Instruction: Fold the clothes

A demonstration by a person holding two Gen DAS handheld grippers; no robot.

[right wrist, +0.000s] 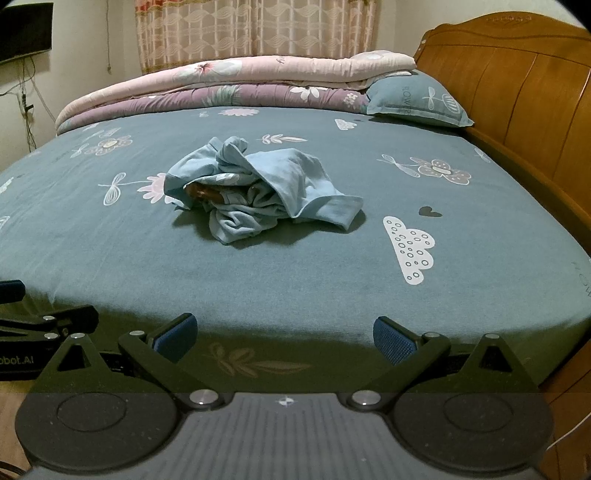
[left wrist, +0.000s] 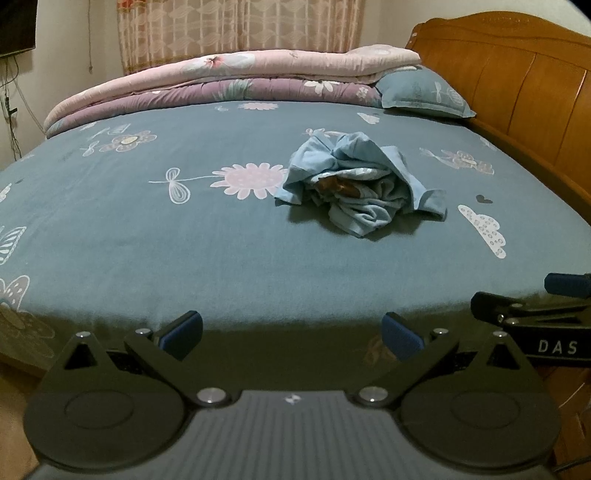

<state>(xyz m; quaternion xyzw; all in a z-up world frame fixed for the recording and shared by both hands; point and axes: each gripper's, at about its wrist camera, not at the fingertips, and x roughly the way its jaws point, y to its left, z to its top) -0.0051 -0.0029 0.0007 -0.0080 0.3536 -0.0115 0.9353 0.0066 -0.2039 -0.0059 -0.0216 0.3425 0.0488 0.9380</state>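
A crumpled light blue garment (left wrist: 360,184) (right wrist: 255,190) lies in a heap near the middle of the bed, with a small brown patch showing in its folds. My left gripper (left wrist: 291,336) hovers open at the bed's near edge, well short of the garment, nothing between its blue pads. My right gripper (right wrist: 286,339) is likewise open and holds nothing at the near edge, the garment lying ahead and slightly left of it. In the left wrist view the right gripper's side (left wrist: 535,314) shows at the right border.
The bed (left wrist: 221,258) (right wrist: 332,288) has a blue-grey floral sheet. Folded pink and purple quilts (left wrist: 221,81) (right wrist: 229,88) lie along its far side, a blue pillow (left wrist: 421,92) (right wrist: 417,101) beside the wooden headboard (left wrist: 517,88) (right wrist: 517,85) on the right. A curtain (right wrist: 255,29) hangs behind.
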